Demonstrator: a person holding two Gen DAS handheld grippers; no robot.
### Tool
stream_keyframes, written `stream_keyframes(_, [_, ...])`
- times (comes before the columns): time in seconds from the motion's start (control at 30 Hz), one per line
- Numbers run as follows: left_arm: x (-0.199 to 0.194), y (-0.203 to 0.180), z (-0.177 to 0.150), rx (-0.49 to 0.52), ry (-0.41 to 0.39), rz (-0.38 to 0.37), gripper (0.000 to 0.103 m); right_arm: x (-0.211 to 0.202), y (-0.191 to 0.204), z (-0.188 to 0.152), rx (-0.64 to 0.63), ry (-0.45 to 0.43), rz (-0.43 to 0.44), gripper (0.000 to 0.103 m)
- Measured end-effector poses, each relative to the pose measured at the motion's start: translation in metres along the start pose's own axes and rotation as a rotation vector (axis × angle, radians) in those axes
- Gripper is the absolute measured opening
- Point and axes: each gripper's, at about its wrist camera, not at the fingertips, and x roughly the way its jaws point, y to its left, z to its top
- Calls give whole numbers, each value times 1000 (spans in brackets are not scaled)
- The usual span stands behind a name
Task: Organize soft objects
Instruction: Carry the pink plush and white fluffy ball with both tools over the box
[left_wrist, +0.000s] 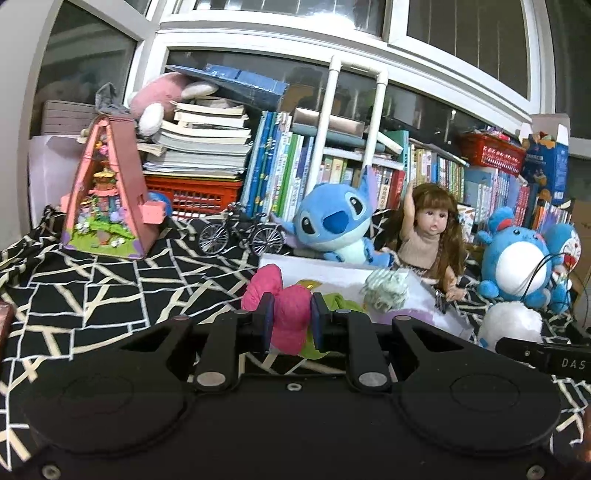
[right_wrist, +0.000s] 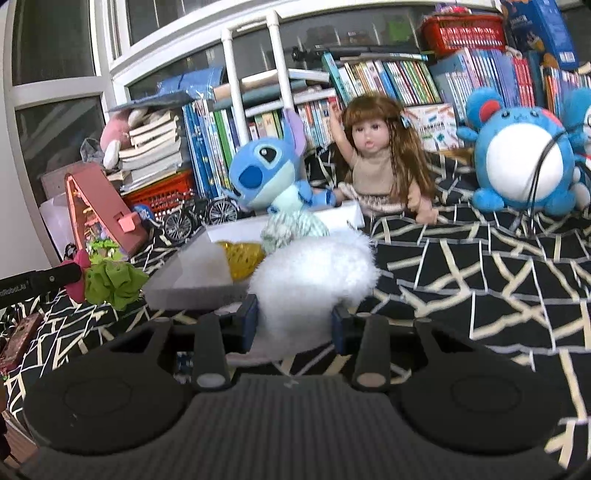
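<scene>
My left gripper (left_wrist: 292, 320) is clamped on a pink scrunchie (left_wrist: 284, 306), its two pads pressing the soft fabric from either side, and a green scrunchie (left_wrist: 341, 301) sits right against the pink one, partly tucked behind it. From the right wrist view the pair hangs at the near left corner of the white box (right_wrist: 192, 273), outside its wall. My right gripper (right_wrist: 294, 321) is closed on a fluffy white pom-pom (right_wrist: 314, 273), which bulges out above the pads and sits at the near right edge of the box. Inside the box lie a gold scrunchie (right_wrist: 242, 256) and, just behind it toward the far wall, a pale green striped scrunchie (right_wrist: 291, 229). The box rests on a black cloth with cream lines (right_wrist: 480, 266). Directly behind the box sits a blue plush toy (left_wrist: 332, 221), and beside that, to its right, a doll with long brown hair (left_wrist: 430, 232) with one arm raised. Further right of the doll is a round blue and white plush (left_wrist: 517, 254). Left of the box stand a small model bicycle (left_wrist: 240, 232) and a pink triangular toy house (left_wrist: 107, 192).
</scene>
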Motion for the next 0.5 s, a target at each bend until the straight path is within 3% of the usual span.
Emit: stream_keyframes(0.5, [41,-18,61,24,-19,-89,19,31,7,56,-55,-29,43,44])
